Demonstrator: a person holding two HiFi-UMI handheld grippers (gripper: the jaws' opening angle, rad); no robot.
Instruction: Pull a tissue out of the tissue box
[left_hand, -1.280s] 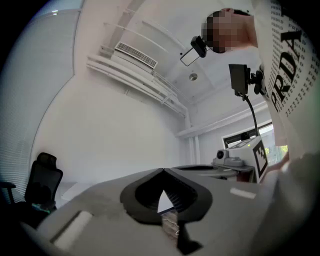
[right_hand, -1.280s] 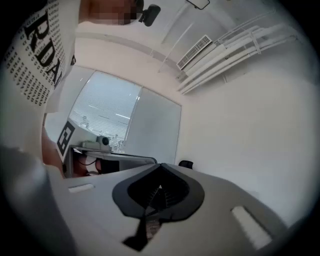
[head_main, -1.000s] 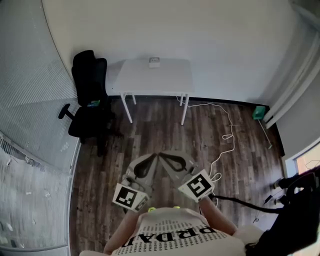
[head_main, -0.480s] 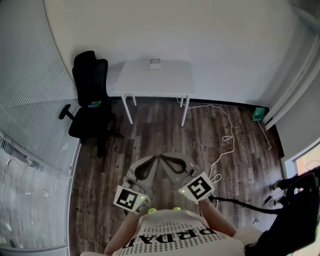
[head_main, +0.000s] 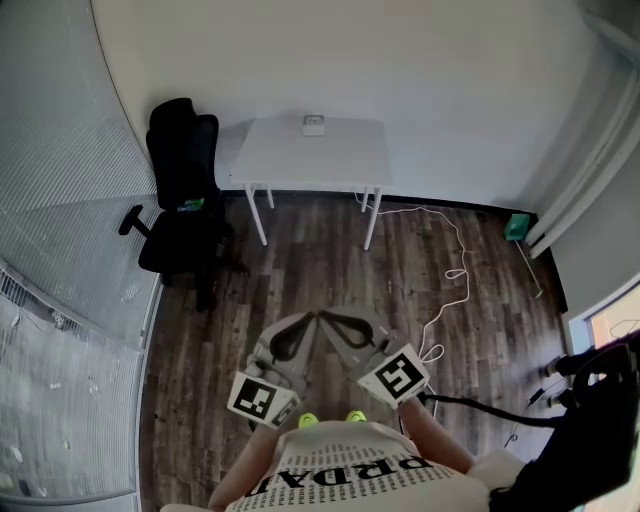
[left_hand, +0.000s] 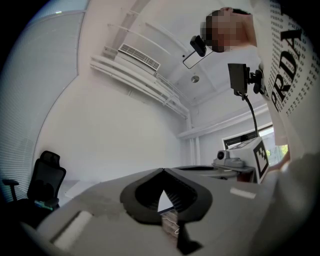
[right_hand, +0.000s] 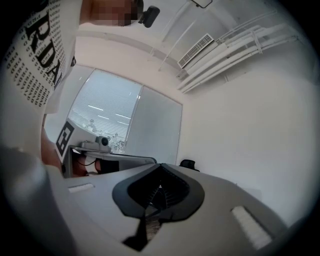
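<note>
A small white tissue box (head_main: 313, 125) sits at the back edge of a white table (head_main: 300, 165) against the far wall. Both grippers hang over the wood floor in front of me, well short of the table. My left gripper (head_main: 306, 321) and right gripper (head_main: 334, 320) lean in so their tips nearly meet. In the left gripper view the jaws (left_hand: 162, 171) are closed tip to tip with nothing between them. The right gripper (right_hand: 160, 165) is likewise shut and empty. No tissue shows above the box from this distance.
A black office chair (head_main: 183, 205) stands left of the table beside a frosted glass wall (head_main: 60, 250). A white cable (head_main: 455, 270) trails over the floor to the right. A green object (head_main: 517, 226) and dark equipment (head_main: 590, 400) sit along the right side.
Both grippers, still held together and shut, have shifted slightly; the room has slid a little in the head view. Nothing was taken hold of or let go.
</note>
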